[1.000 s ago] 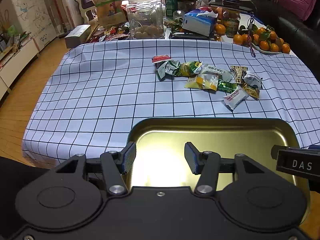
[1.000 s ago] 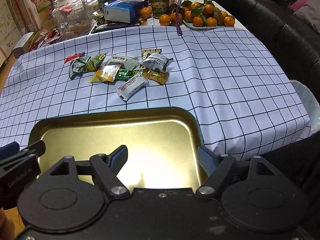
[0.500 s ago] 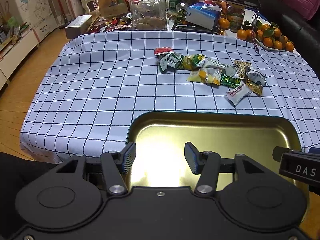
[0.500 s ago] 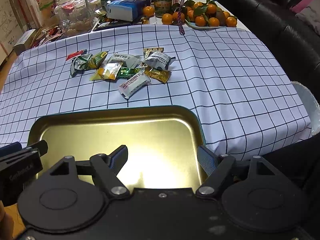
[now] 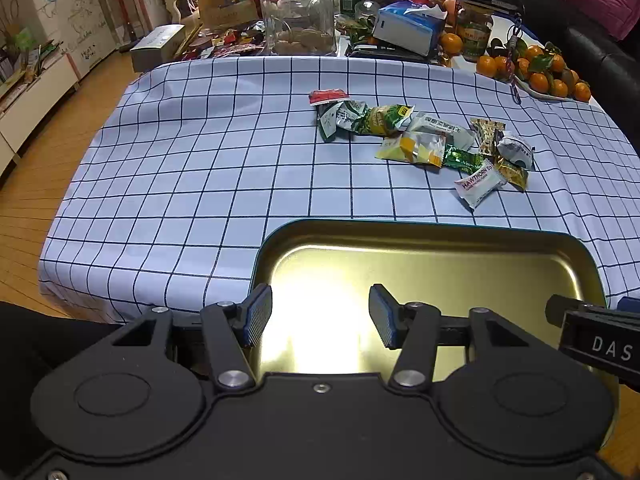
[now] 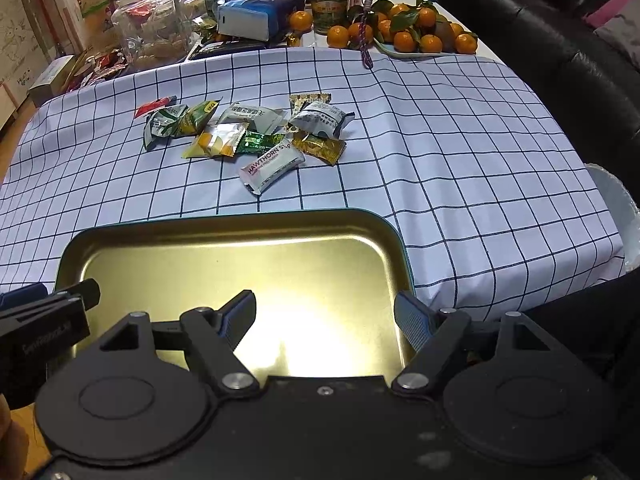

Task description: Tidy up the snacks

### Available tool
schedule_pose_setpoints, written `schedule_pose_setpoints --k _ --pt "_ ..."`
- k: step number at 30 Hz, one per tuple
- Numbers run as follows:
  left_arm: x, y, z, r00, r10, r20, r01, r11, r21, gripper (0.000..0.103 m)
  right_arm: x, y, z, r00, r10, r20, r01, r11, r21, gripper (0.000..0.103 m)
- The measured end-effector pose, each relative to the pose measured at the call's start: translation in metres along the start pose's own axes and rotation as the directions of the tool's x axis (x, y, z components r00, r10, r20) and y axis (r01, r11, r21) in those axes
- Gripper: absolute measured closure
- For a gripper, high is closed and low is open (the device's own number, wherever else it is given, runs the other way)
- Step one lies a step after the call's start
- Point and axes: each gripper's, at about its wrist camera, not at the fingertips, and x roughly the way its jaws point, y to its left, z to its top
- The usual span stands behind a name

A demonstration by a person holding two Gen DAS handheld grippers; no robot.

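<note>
A cluttered living room is crowding the top of both frames, where a desk draped in a blue-and-white checked cloth (image 5: 200, 152) is carrying the scene. We are looking along two claws held low at the near edge of the desk. The left claw (image 5: 320, 316) is standing open, its ribbed pads apart and holding nothing, over the near left part of a gold metal tray (image 5: 440, 264). The right claw (image 6: 326, 318) is likewise spread wide and empty, hanging over the near right corner of the same tray (image 6: 224, 248). The tray is sitting bare in the lower half of both frames.

Beyond it, in the middle of the cloth, the pile of wrapped snacks (image 6: 244, 136) is lying well apart from the tray. Nearest the tray's far rim is a white packet reading HAWTHORN (image 6: 272, 168), seen at centre right in the left wrist view (image 5: 480, 182). Behind it we are seeing a yellow packet (image 5: 412, 148), a dark green sweet (image 6: 258, 142), a gold wrapper (image 6: 320, 148) and a red sachet (image 5: 326, 96) at the far left of the pile.

Along the top edge, a glass jar (image 5: 298, 12), a blue tissue pack (image 6: 256, 14) and a plate of oranges (image 6: 424, 36) are lining the back of the desk.
</note>
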Motion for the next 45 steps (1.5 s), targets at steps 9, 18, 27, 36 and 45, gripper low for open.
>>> schedule_pose_setpoints --k 9,18,27,36,45 --pt "0.000 -0.001 0.000 1.000 0.000 -0.002 0.000 1.000 0.002 0.045 0.001 0.000 0.000 1.000 0.000 -0.004 0.000 1.000 -0.001 0.024" --pt "-0.001 0.002 0.000 1.000 -0.015 -0.012 0.015 1.000 0.001 0.045 -0.003 0.001 -0.001 1.000 0.015 0.007 -0.015 1.000 -0.004 0.029" --pt "-0.011 0.004 0.021 1.000 -0.012 0.013 0.012 1.000 0.003 0.045 -0.003 -0.002 0.016 0.994 0.084 -0.064 -0.085 0.996 -0.020 0.039" --pt "0.004 0.007 0.081 1.000 -0.006 0.001 0.006 1.000 0.004 0.045 0.012 -0.018 0.084 0.997 0.006 -0.078 -0.006 1.000 0.003 0.039" --pt "0.036 0.008 0.147 1.000 0.018 -0.023 -0.018 1.000 -0.003 0.045 0.045 -0.032 0.167 0.992 0.021 -0.123 -0.008 0.994 0.104 0.039"
